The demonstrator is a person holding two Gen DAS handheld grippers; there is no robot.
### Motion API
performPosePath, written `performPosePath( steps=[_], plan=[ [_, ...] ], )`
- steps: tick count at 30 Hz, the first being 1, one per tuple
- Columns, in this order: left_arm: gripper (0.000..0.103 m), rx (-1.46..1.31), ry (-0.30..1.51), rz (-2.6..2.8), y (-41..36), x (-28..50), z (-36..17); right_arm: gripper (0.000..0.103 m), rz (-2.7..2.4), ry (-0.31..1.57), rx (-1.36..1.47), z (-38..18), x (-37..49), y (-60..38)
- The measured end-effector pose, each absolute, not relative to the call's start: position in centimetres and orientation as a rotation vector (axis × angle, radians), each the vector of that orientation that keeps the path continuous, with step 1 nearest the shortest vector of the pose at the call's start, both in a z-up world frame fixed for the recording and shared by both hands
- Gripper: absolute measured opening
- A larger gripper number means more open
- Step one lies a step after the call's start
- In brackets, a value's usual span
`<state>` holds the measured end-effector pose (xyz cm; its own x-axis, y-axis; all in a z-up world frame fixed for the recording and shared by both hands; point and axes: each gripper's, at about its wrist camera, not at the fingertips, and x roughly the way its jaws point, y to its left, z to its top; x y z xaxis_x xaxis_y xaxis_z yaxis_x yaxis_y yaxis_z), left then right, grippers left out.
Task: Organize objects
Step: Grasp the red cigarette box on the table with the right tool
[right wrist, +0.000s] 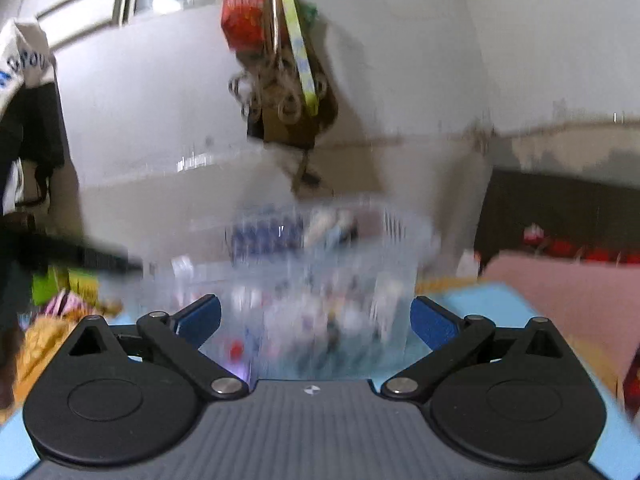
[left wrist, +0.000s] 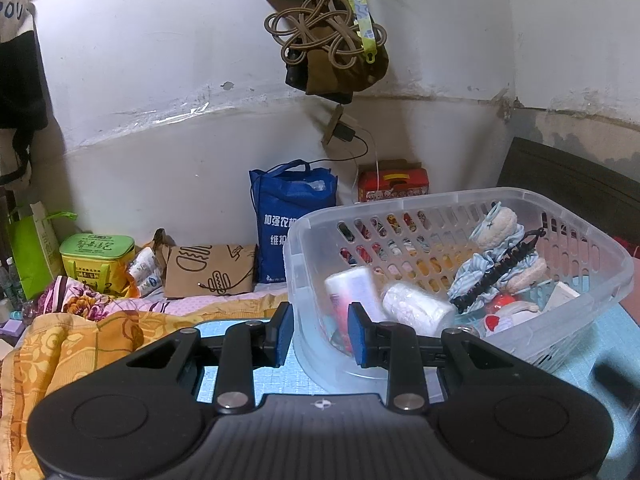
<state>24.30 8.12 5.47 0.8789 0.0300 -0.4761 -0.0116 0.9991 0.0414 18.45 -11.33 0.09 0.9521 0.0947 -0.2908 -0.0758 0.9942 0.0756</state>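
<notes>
Basket (left wrist: 452,204) wall pinched by left hand-held gripper (left wrist: 320,334); right hand-held gripper (right wrist: 316,320) spread

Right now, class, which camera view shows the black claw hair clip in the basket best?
The left wrist view: the black claw hair clip lies sharp against striped cloth inside the clear plastic basket. The right wrist view is motion-blurred; the basket shows, but no clip is discernible.

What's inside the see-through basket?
Inside the clear basket: a white roll, a black hair clip on blue striped cloth, and a white-and-pink packet. Things underneath are covered, and the right view is too blurry.
</notes>
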Motion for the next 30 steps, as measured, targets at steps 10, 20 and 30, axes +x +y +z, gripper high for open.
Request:
performPosePath(
  steps=[10,20,30],
  plan=[
    [0.034,0.043,0.495,0.024,8.1,24.1,5.5,0.103,0.114,0.408,0.025,-2.6,17.9,-9.1],
    [0.034,0.04,0.497,0.023,8.3,24.2,5.5,0.103,0.081,0.465,0.069,-3.8,15.6,-6.9],
    [0.035,0.039,0.498,0.023,8.2,24.2,5.5,0.103,0.089,0.513,0.041,-5.2,14.5,-3.6]
  ],
)
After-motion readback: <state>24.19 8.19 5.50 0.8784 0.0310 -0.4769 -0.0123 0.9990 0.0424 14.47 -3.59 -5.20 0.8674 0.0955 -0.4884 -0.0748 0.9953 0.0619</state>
